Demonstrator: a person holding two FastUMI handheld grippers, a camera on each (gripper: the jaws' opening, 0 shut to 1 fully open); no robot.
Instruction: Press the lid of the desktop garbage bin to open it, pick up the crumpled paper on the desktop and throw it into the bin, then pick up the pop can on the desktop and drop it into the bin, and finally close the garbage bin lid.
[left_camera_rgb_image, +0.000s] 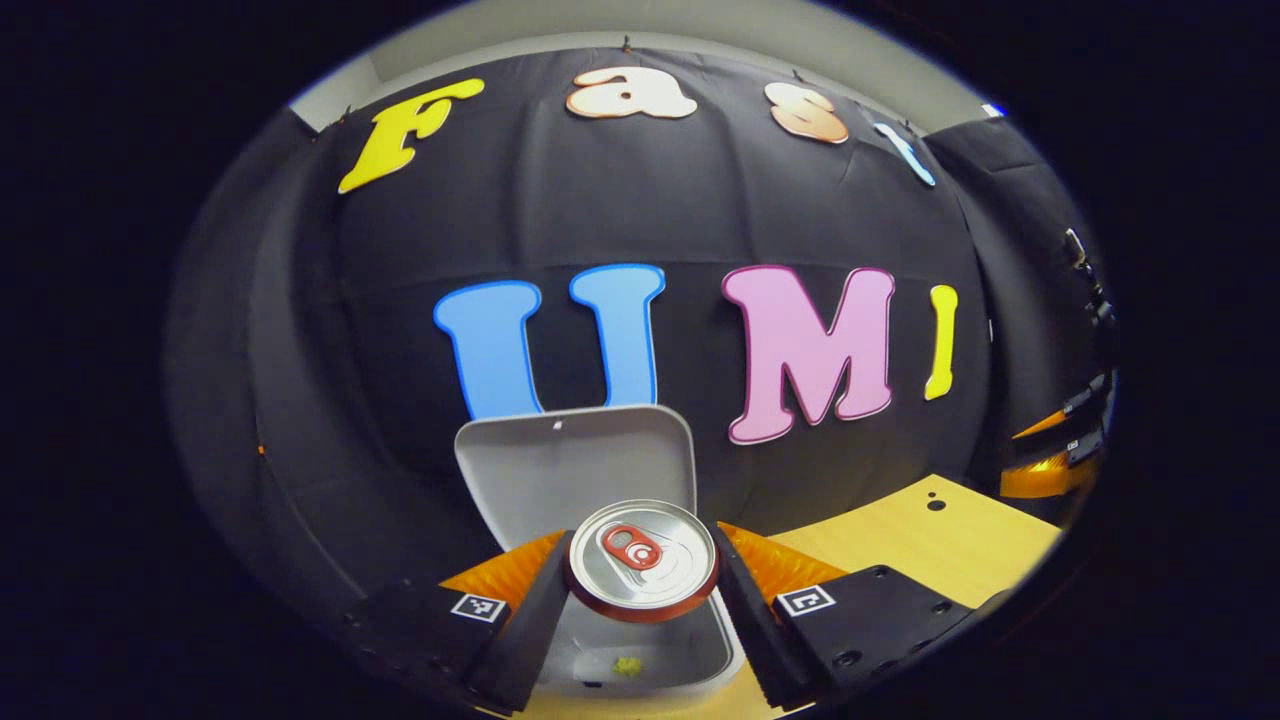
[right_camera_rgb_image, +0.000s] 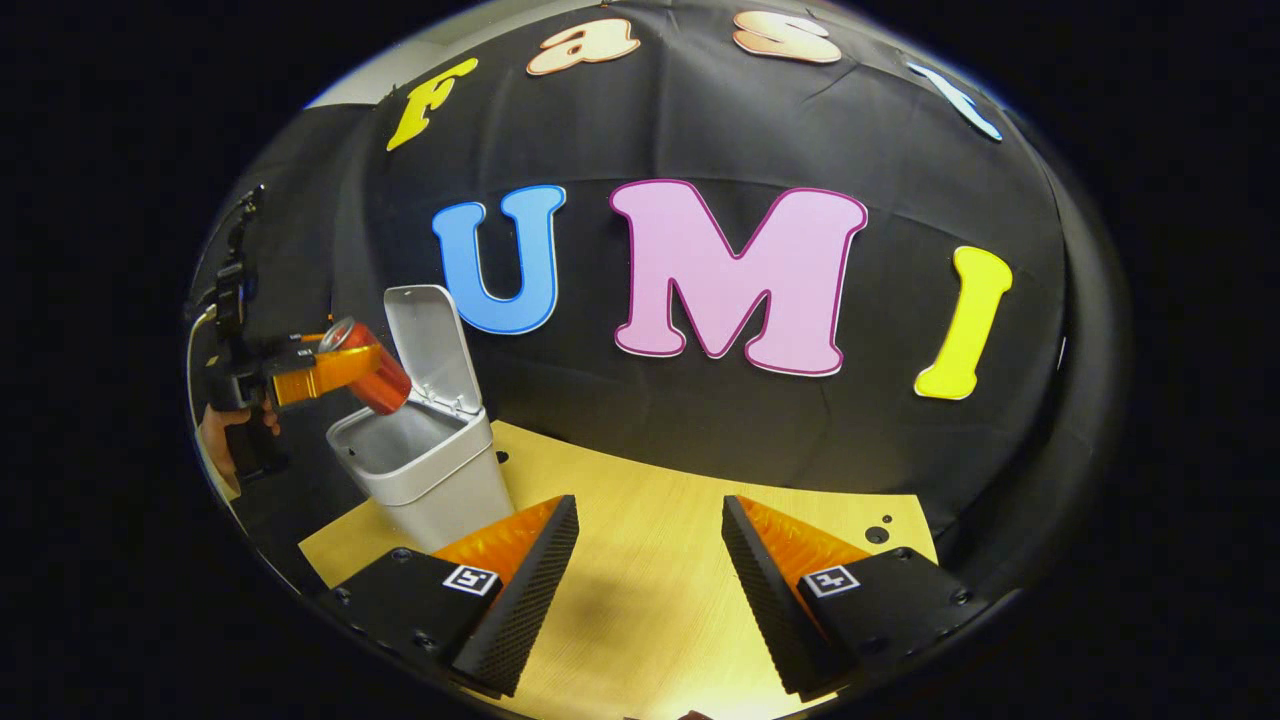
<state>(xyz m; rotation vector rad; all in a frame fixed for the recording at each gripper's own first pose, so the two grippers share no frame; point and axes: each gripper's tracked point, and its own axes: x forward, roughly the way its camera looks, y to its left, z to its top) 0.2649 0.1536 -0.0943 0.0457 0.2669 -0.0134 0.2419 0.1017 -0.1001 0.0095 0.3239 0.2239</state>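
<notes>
Pop can (left_camera_rgb_image: 641, 560) above open bin (left_camera_rgb_image: 640, 650), lid (left_camera_rgb_image: 575, 470) upright behind, bin on desktop (right_camera_rgb_image: 640, 560)

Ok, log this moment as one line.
left hand-held gripper: shut on pop can | can: above open bin | lid: up | right hand-held gripper: open, idle

Booth lighting was dim and came from overhead. The table (right_camera_rgb_image: 640, 520) showed warm glare near the camera. Fisheye curvature bent edges; focus stayed sharp.
</notes>
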